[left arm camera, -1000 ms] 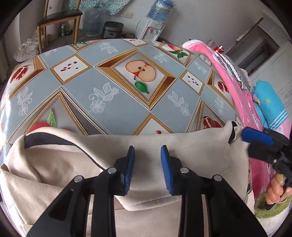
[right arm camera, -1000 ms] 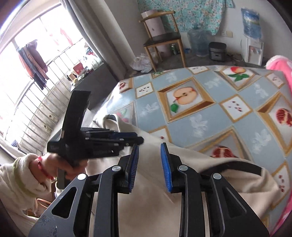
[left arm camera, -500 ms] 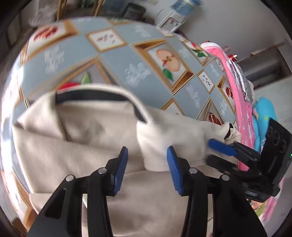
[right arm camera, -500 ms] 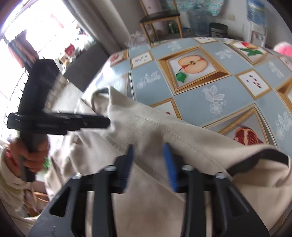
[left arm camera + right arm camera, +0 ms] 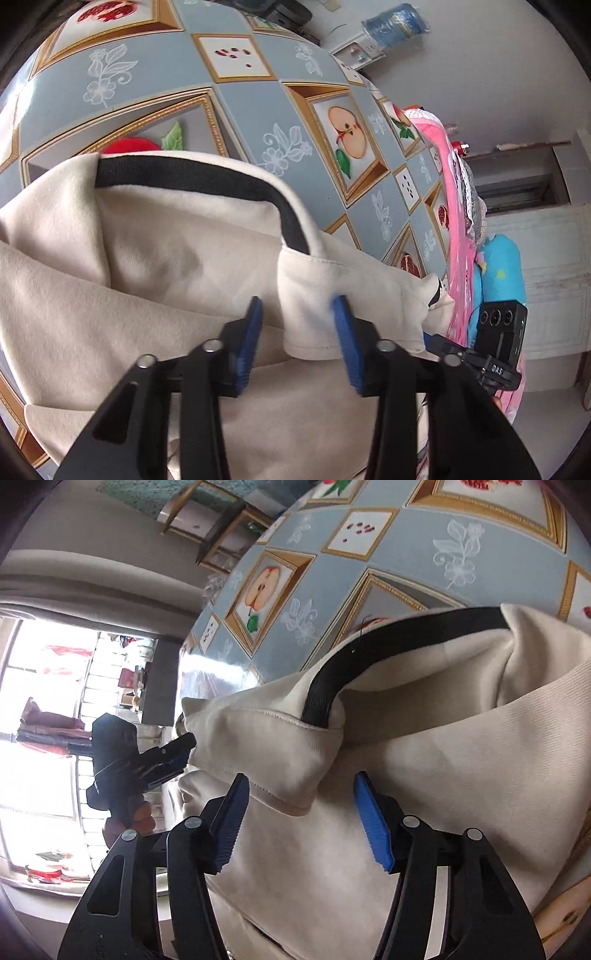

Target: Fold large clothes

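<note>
Where the cream garment (image 5: 155, 280) runs under the black tool bodies, its near hem is hidden in both wrist views, and the fisheye rim cuts off its left and right ends. Left tool (image 5: 297, 334): jaws closing, set fairly narrow, with a folded cream cuff edge (image 5: 314, 314) between the blue pads (image 5: 251, 332) — the right-hand pad looks to touch the cloth, the other stands just clear, so no firm pinch shows. Right tool (image 5: 299, 814): jaws closing too, set wider, a stitched fold of the same garment (image 5: 280, 753) lying between the pads (image 5: 371, 823) with gaps on both sides. Each tool appears small in the other's view; the hand (image 5: 142, 818) under the left one is dim against the window.

Garment lies bunched on the tabletop (image 5: 236, 122), near edge, black neckband (image 5: 207, 177) arching over the heap. Tabletop cover is grey-blue with gold-framed fruit panels, glossy. A pink cloth (image 5: 448, 206) and blue bundle (image 5: 502, 273) sit along the right edge. Beyond: water dispenser with bottle (image 5: 393, 26), white wall, a wooden chair (image 5: 207, 520), bright barred window (image 5: 44, 716) — detail outside washed out.

Far half of the tabletop lies bare of goods; the garment overhangs the near-left corner.
</note>
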{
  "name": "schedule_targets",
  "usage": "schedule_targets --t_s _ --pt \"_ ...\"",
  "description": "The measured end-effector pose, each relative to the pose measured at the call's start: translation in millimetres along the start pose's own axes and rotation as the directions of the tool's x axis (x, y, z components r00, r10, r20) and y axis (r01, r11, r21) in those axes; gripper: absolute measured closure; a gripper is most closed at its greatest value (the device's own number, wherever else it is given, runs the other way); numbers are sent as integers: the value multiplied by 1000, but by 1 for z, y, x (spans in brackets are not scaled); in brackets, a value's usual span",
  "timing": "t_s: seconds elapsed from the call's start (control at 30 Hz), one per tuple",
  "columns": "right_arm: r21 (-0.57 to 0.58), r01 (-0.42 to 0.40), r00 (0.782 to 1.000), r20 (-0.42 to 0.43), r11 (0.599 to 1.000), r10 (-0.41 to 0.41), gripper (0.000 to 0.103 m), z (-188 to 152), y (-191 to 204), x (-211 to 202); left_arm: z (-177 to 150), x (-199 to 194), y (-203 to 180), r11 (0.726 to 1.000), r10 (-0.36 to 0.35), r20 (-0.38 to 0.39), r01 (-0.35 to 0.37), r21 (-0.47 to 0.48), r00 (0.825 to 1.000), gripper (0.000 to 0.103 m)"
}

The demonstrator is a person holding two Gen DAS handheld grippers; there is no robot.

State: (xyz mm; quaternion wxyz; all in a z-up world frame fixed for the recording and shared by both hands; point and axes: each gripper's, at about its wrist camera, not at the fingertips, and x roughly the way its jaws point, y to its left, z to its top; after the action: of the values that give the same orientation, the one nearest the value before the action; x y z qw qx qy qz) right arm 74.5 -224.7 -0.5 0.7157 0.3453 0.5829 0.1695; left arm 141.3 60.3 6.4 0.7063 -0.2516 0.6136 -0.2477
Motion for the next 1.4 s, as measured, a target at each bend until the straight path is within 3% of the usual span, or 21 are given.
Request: schedule_targets --t_s 0.03,0.1,0.2,0.27,0.33,0.43,0.53,0.63,0.73,0.77,0.83,0.87,0.93,1.03,1.07,1.1,1.17,1.23,1.33,1.4 --pt "2 -6 1000 -10 1000 6 56 0 0 4 0 2 -2 1000 4 -5 -4 16 1000 79" --pt "-7 -9 1000 -16 1000 9 76 0 2 10 -1 3 -8 997 39 4 -39 72 999 85" --pt "-83 49 999 16 995 -48 90 6 16 12 -5 4 -24 968 121 56 -130 214 991 91" --pt "-173 146 988 70 974 -136 91 11 29 10 -6 5 -34 937 170 101 -192 291 980 93" --pt "-276 260 964 130 925 -233 91 16 42 15 -7 9 -41 908 204 131 -237 346 970 93" --pt "-363 357 934 161 860 -320 91 17 50 29 -12 21 -53 828 286 187 -340 445 940 94" --pt "-422 368 930 174 828 -325 90 11 50 28 -21 25 -58 747 337 233 -409 523 912 94" --pt "-471 361 933 173 805 -317 90 -2 45 25 -30 23 -58 728 342 231 -413 547 911 94" --pt "-475 354 935 180 806 -305 90 -6 40 23 -40 23 -58 688 348 256 -432 583 902 94" --pt "-464 356 935 182 811 -306 89 -6 39 22 -41 24 -59 684 351 260 -436 584 900 94" --pt "-424 382 924 197 821 -328 76 -4 38 18 -38 24 -58 701 350 249 -429 570 903 94" --pt "-409 395 918 211 822 -335 63 -5 40 14 -38 24 -58 711 348 242 -423 562 906 94" --pt "-393 425 902 264 815 -342 58 -10 45 -2 -39 22 -57 718 340 238 -414 559 910 94" --pt "-346 505 848 372 791 -378 56 -18 53 -27 -40 22 -56 721 333 240 -410 558 912 94" --pt "-340 504 842 397 794 -364 54 -19 57 -33 -40 22 -56 723 333 240 -410 556 912 94" --pt "-343 492 844 414 801 -341 57 -21 61 -36 -39 22 -57 725 332 240 -410 553 912 94" --pt "-398 427 874 412 812 -257 71 -24 78 -29 -39 22 -56 731 332 240 -409 547 912 94" --pt "-471 387 901 377 793 -215 78 -26 96 -8 -39 22 -56 737 330 240 -408 539 913 94" --pt "-539 367 921 324 758 -216 90 -25 115 30 -39 20 -54 755 320 239 -399 520 917 94" --pt "-539 346 933 280 768 -224 93 -21 112 51 -38 18 -51 777 304 236 -384 500 923 93"
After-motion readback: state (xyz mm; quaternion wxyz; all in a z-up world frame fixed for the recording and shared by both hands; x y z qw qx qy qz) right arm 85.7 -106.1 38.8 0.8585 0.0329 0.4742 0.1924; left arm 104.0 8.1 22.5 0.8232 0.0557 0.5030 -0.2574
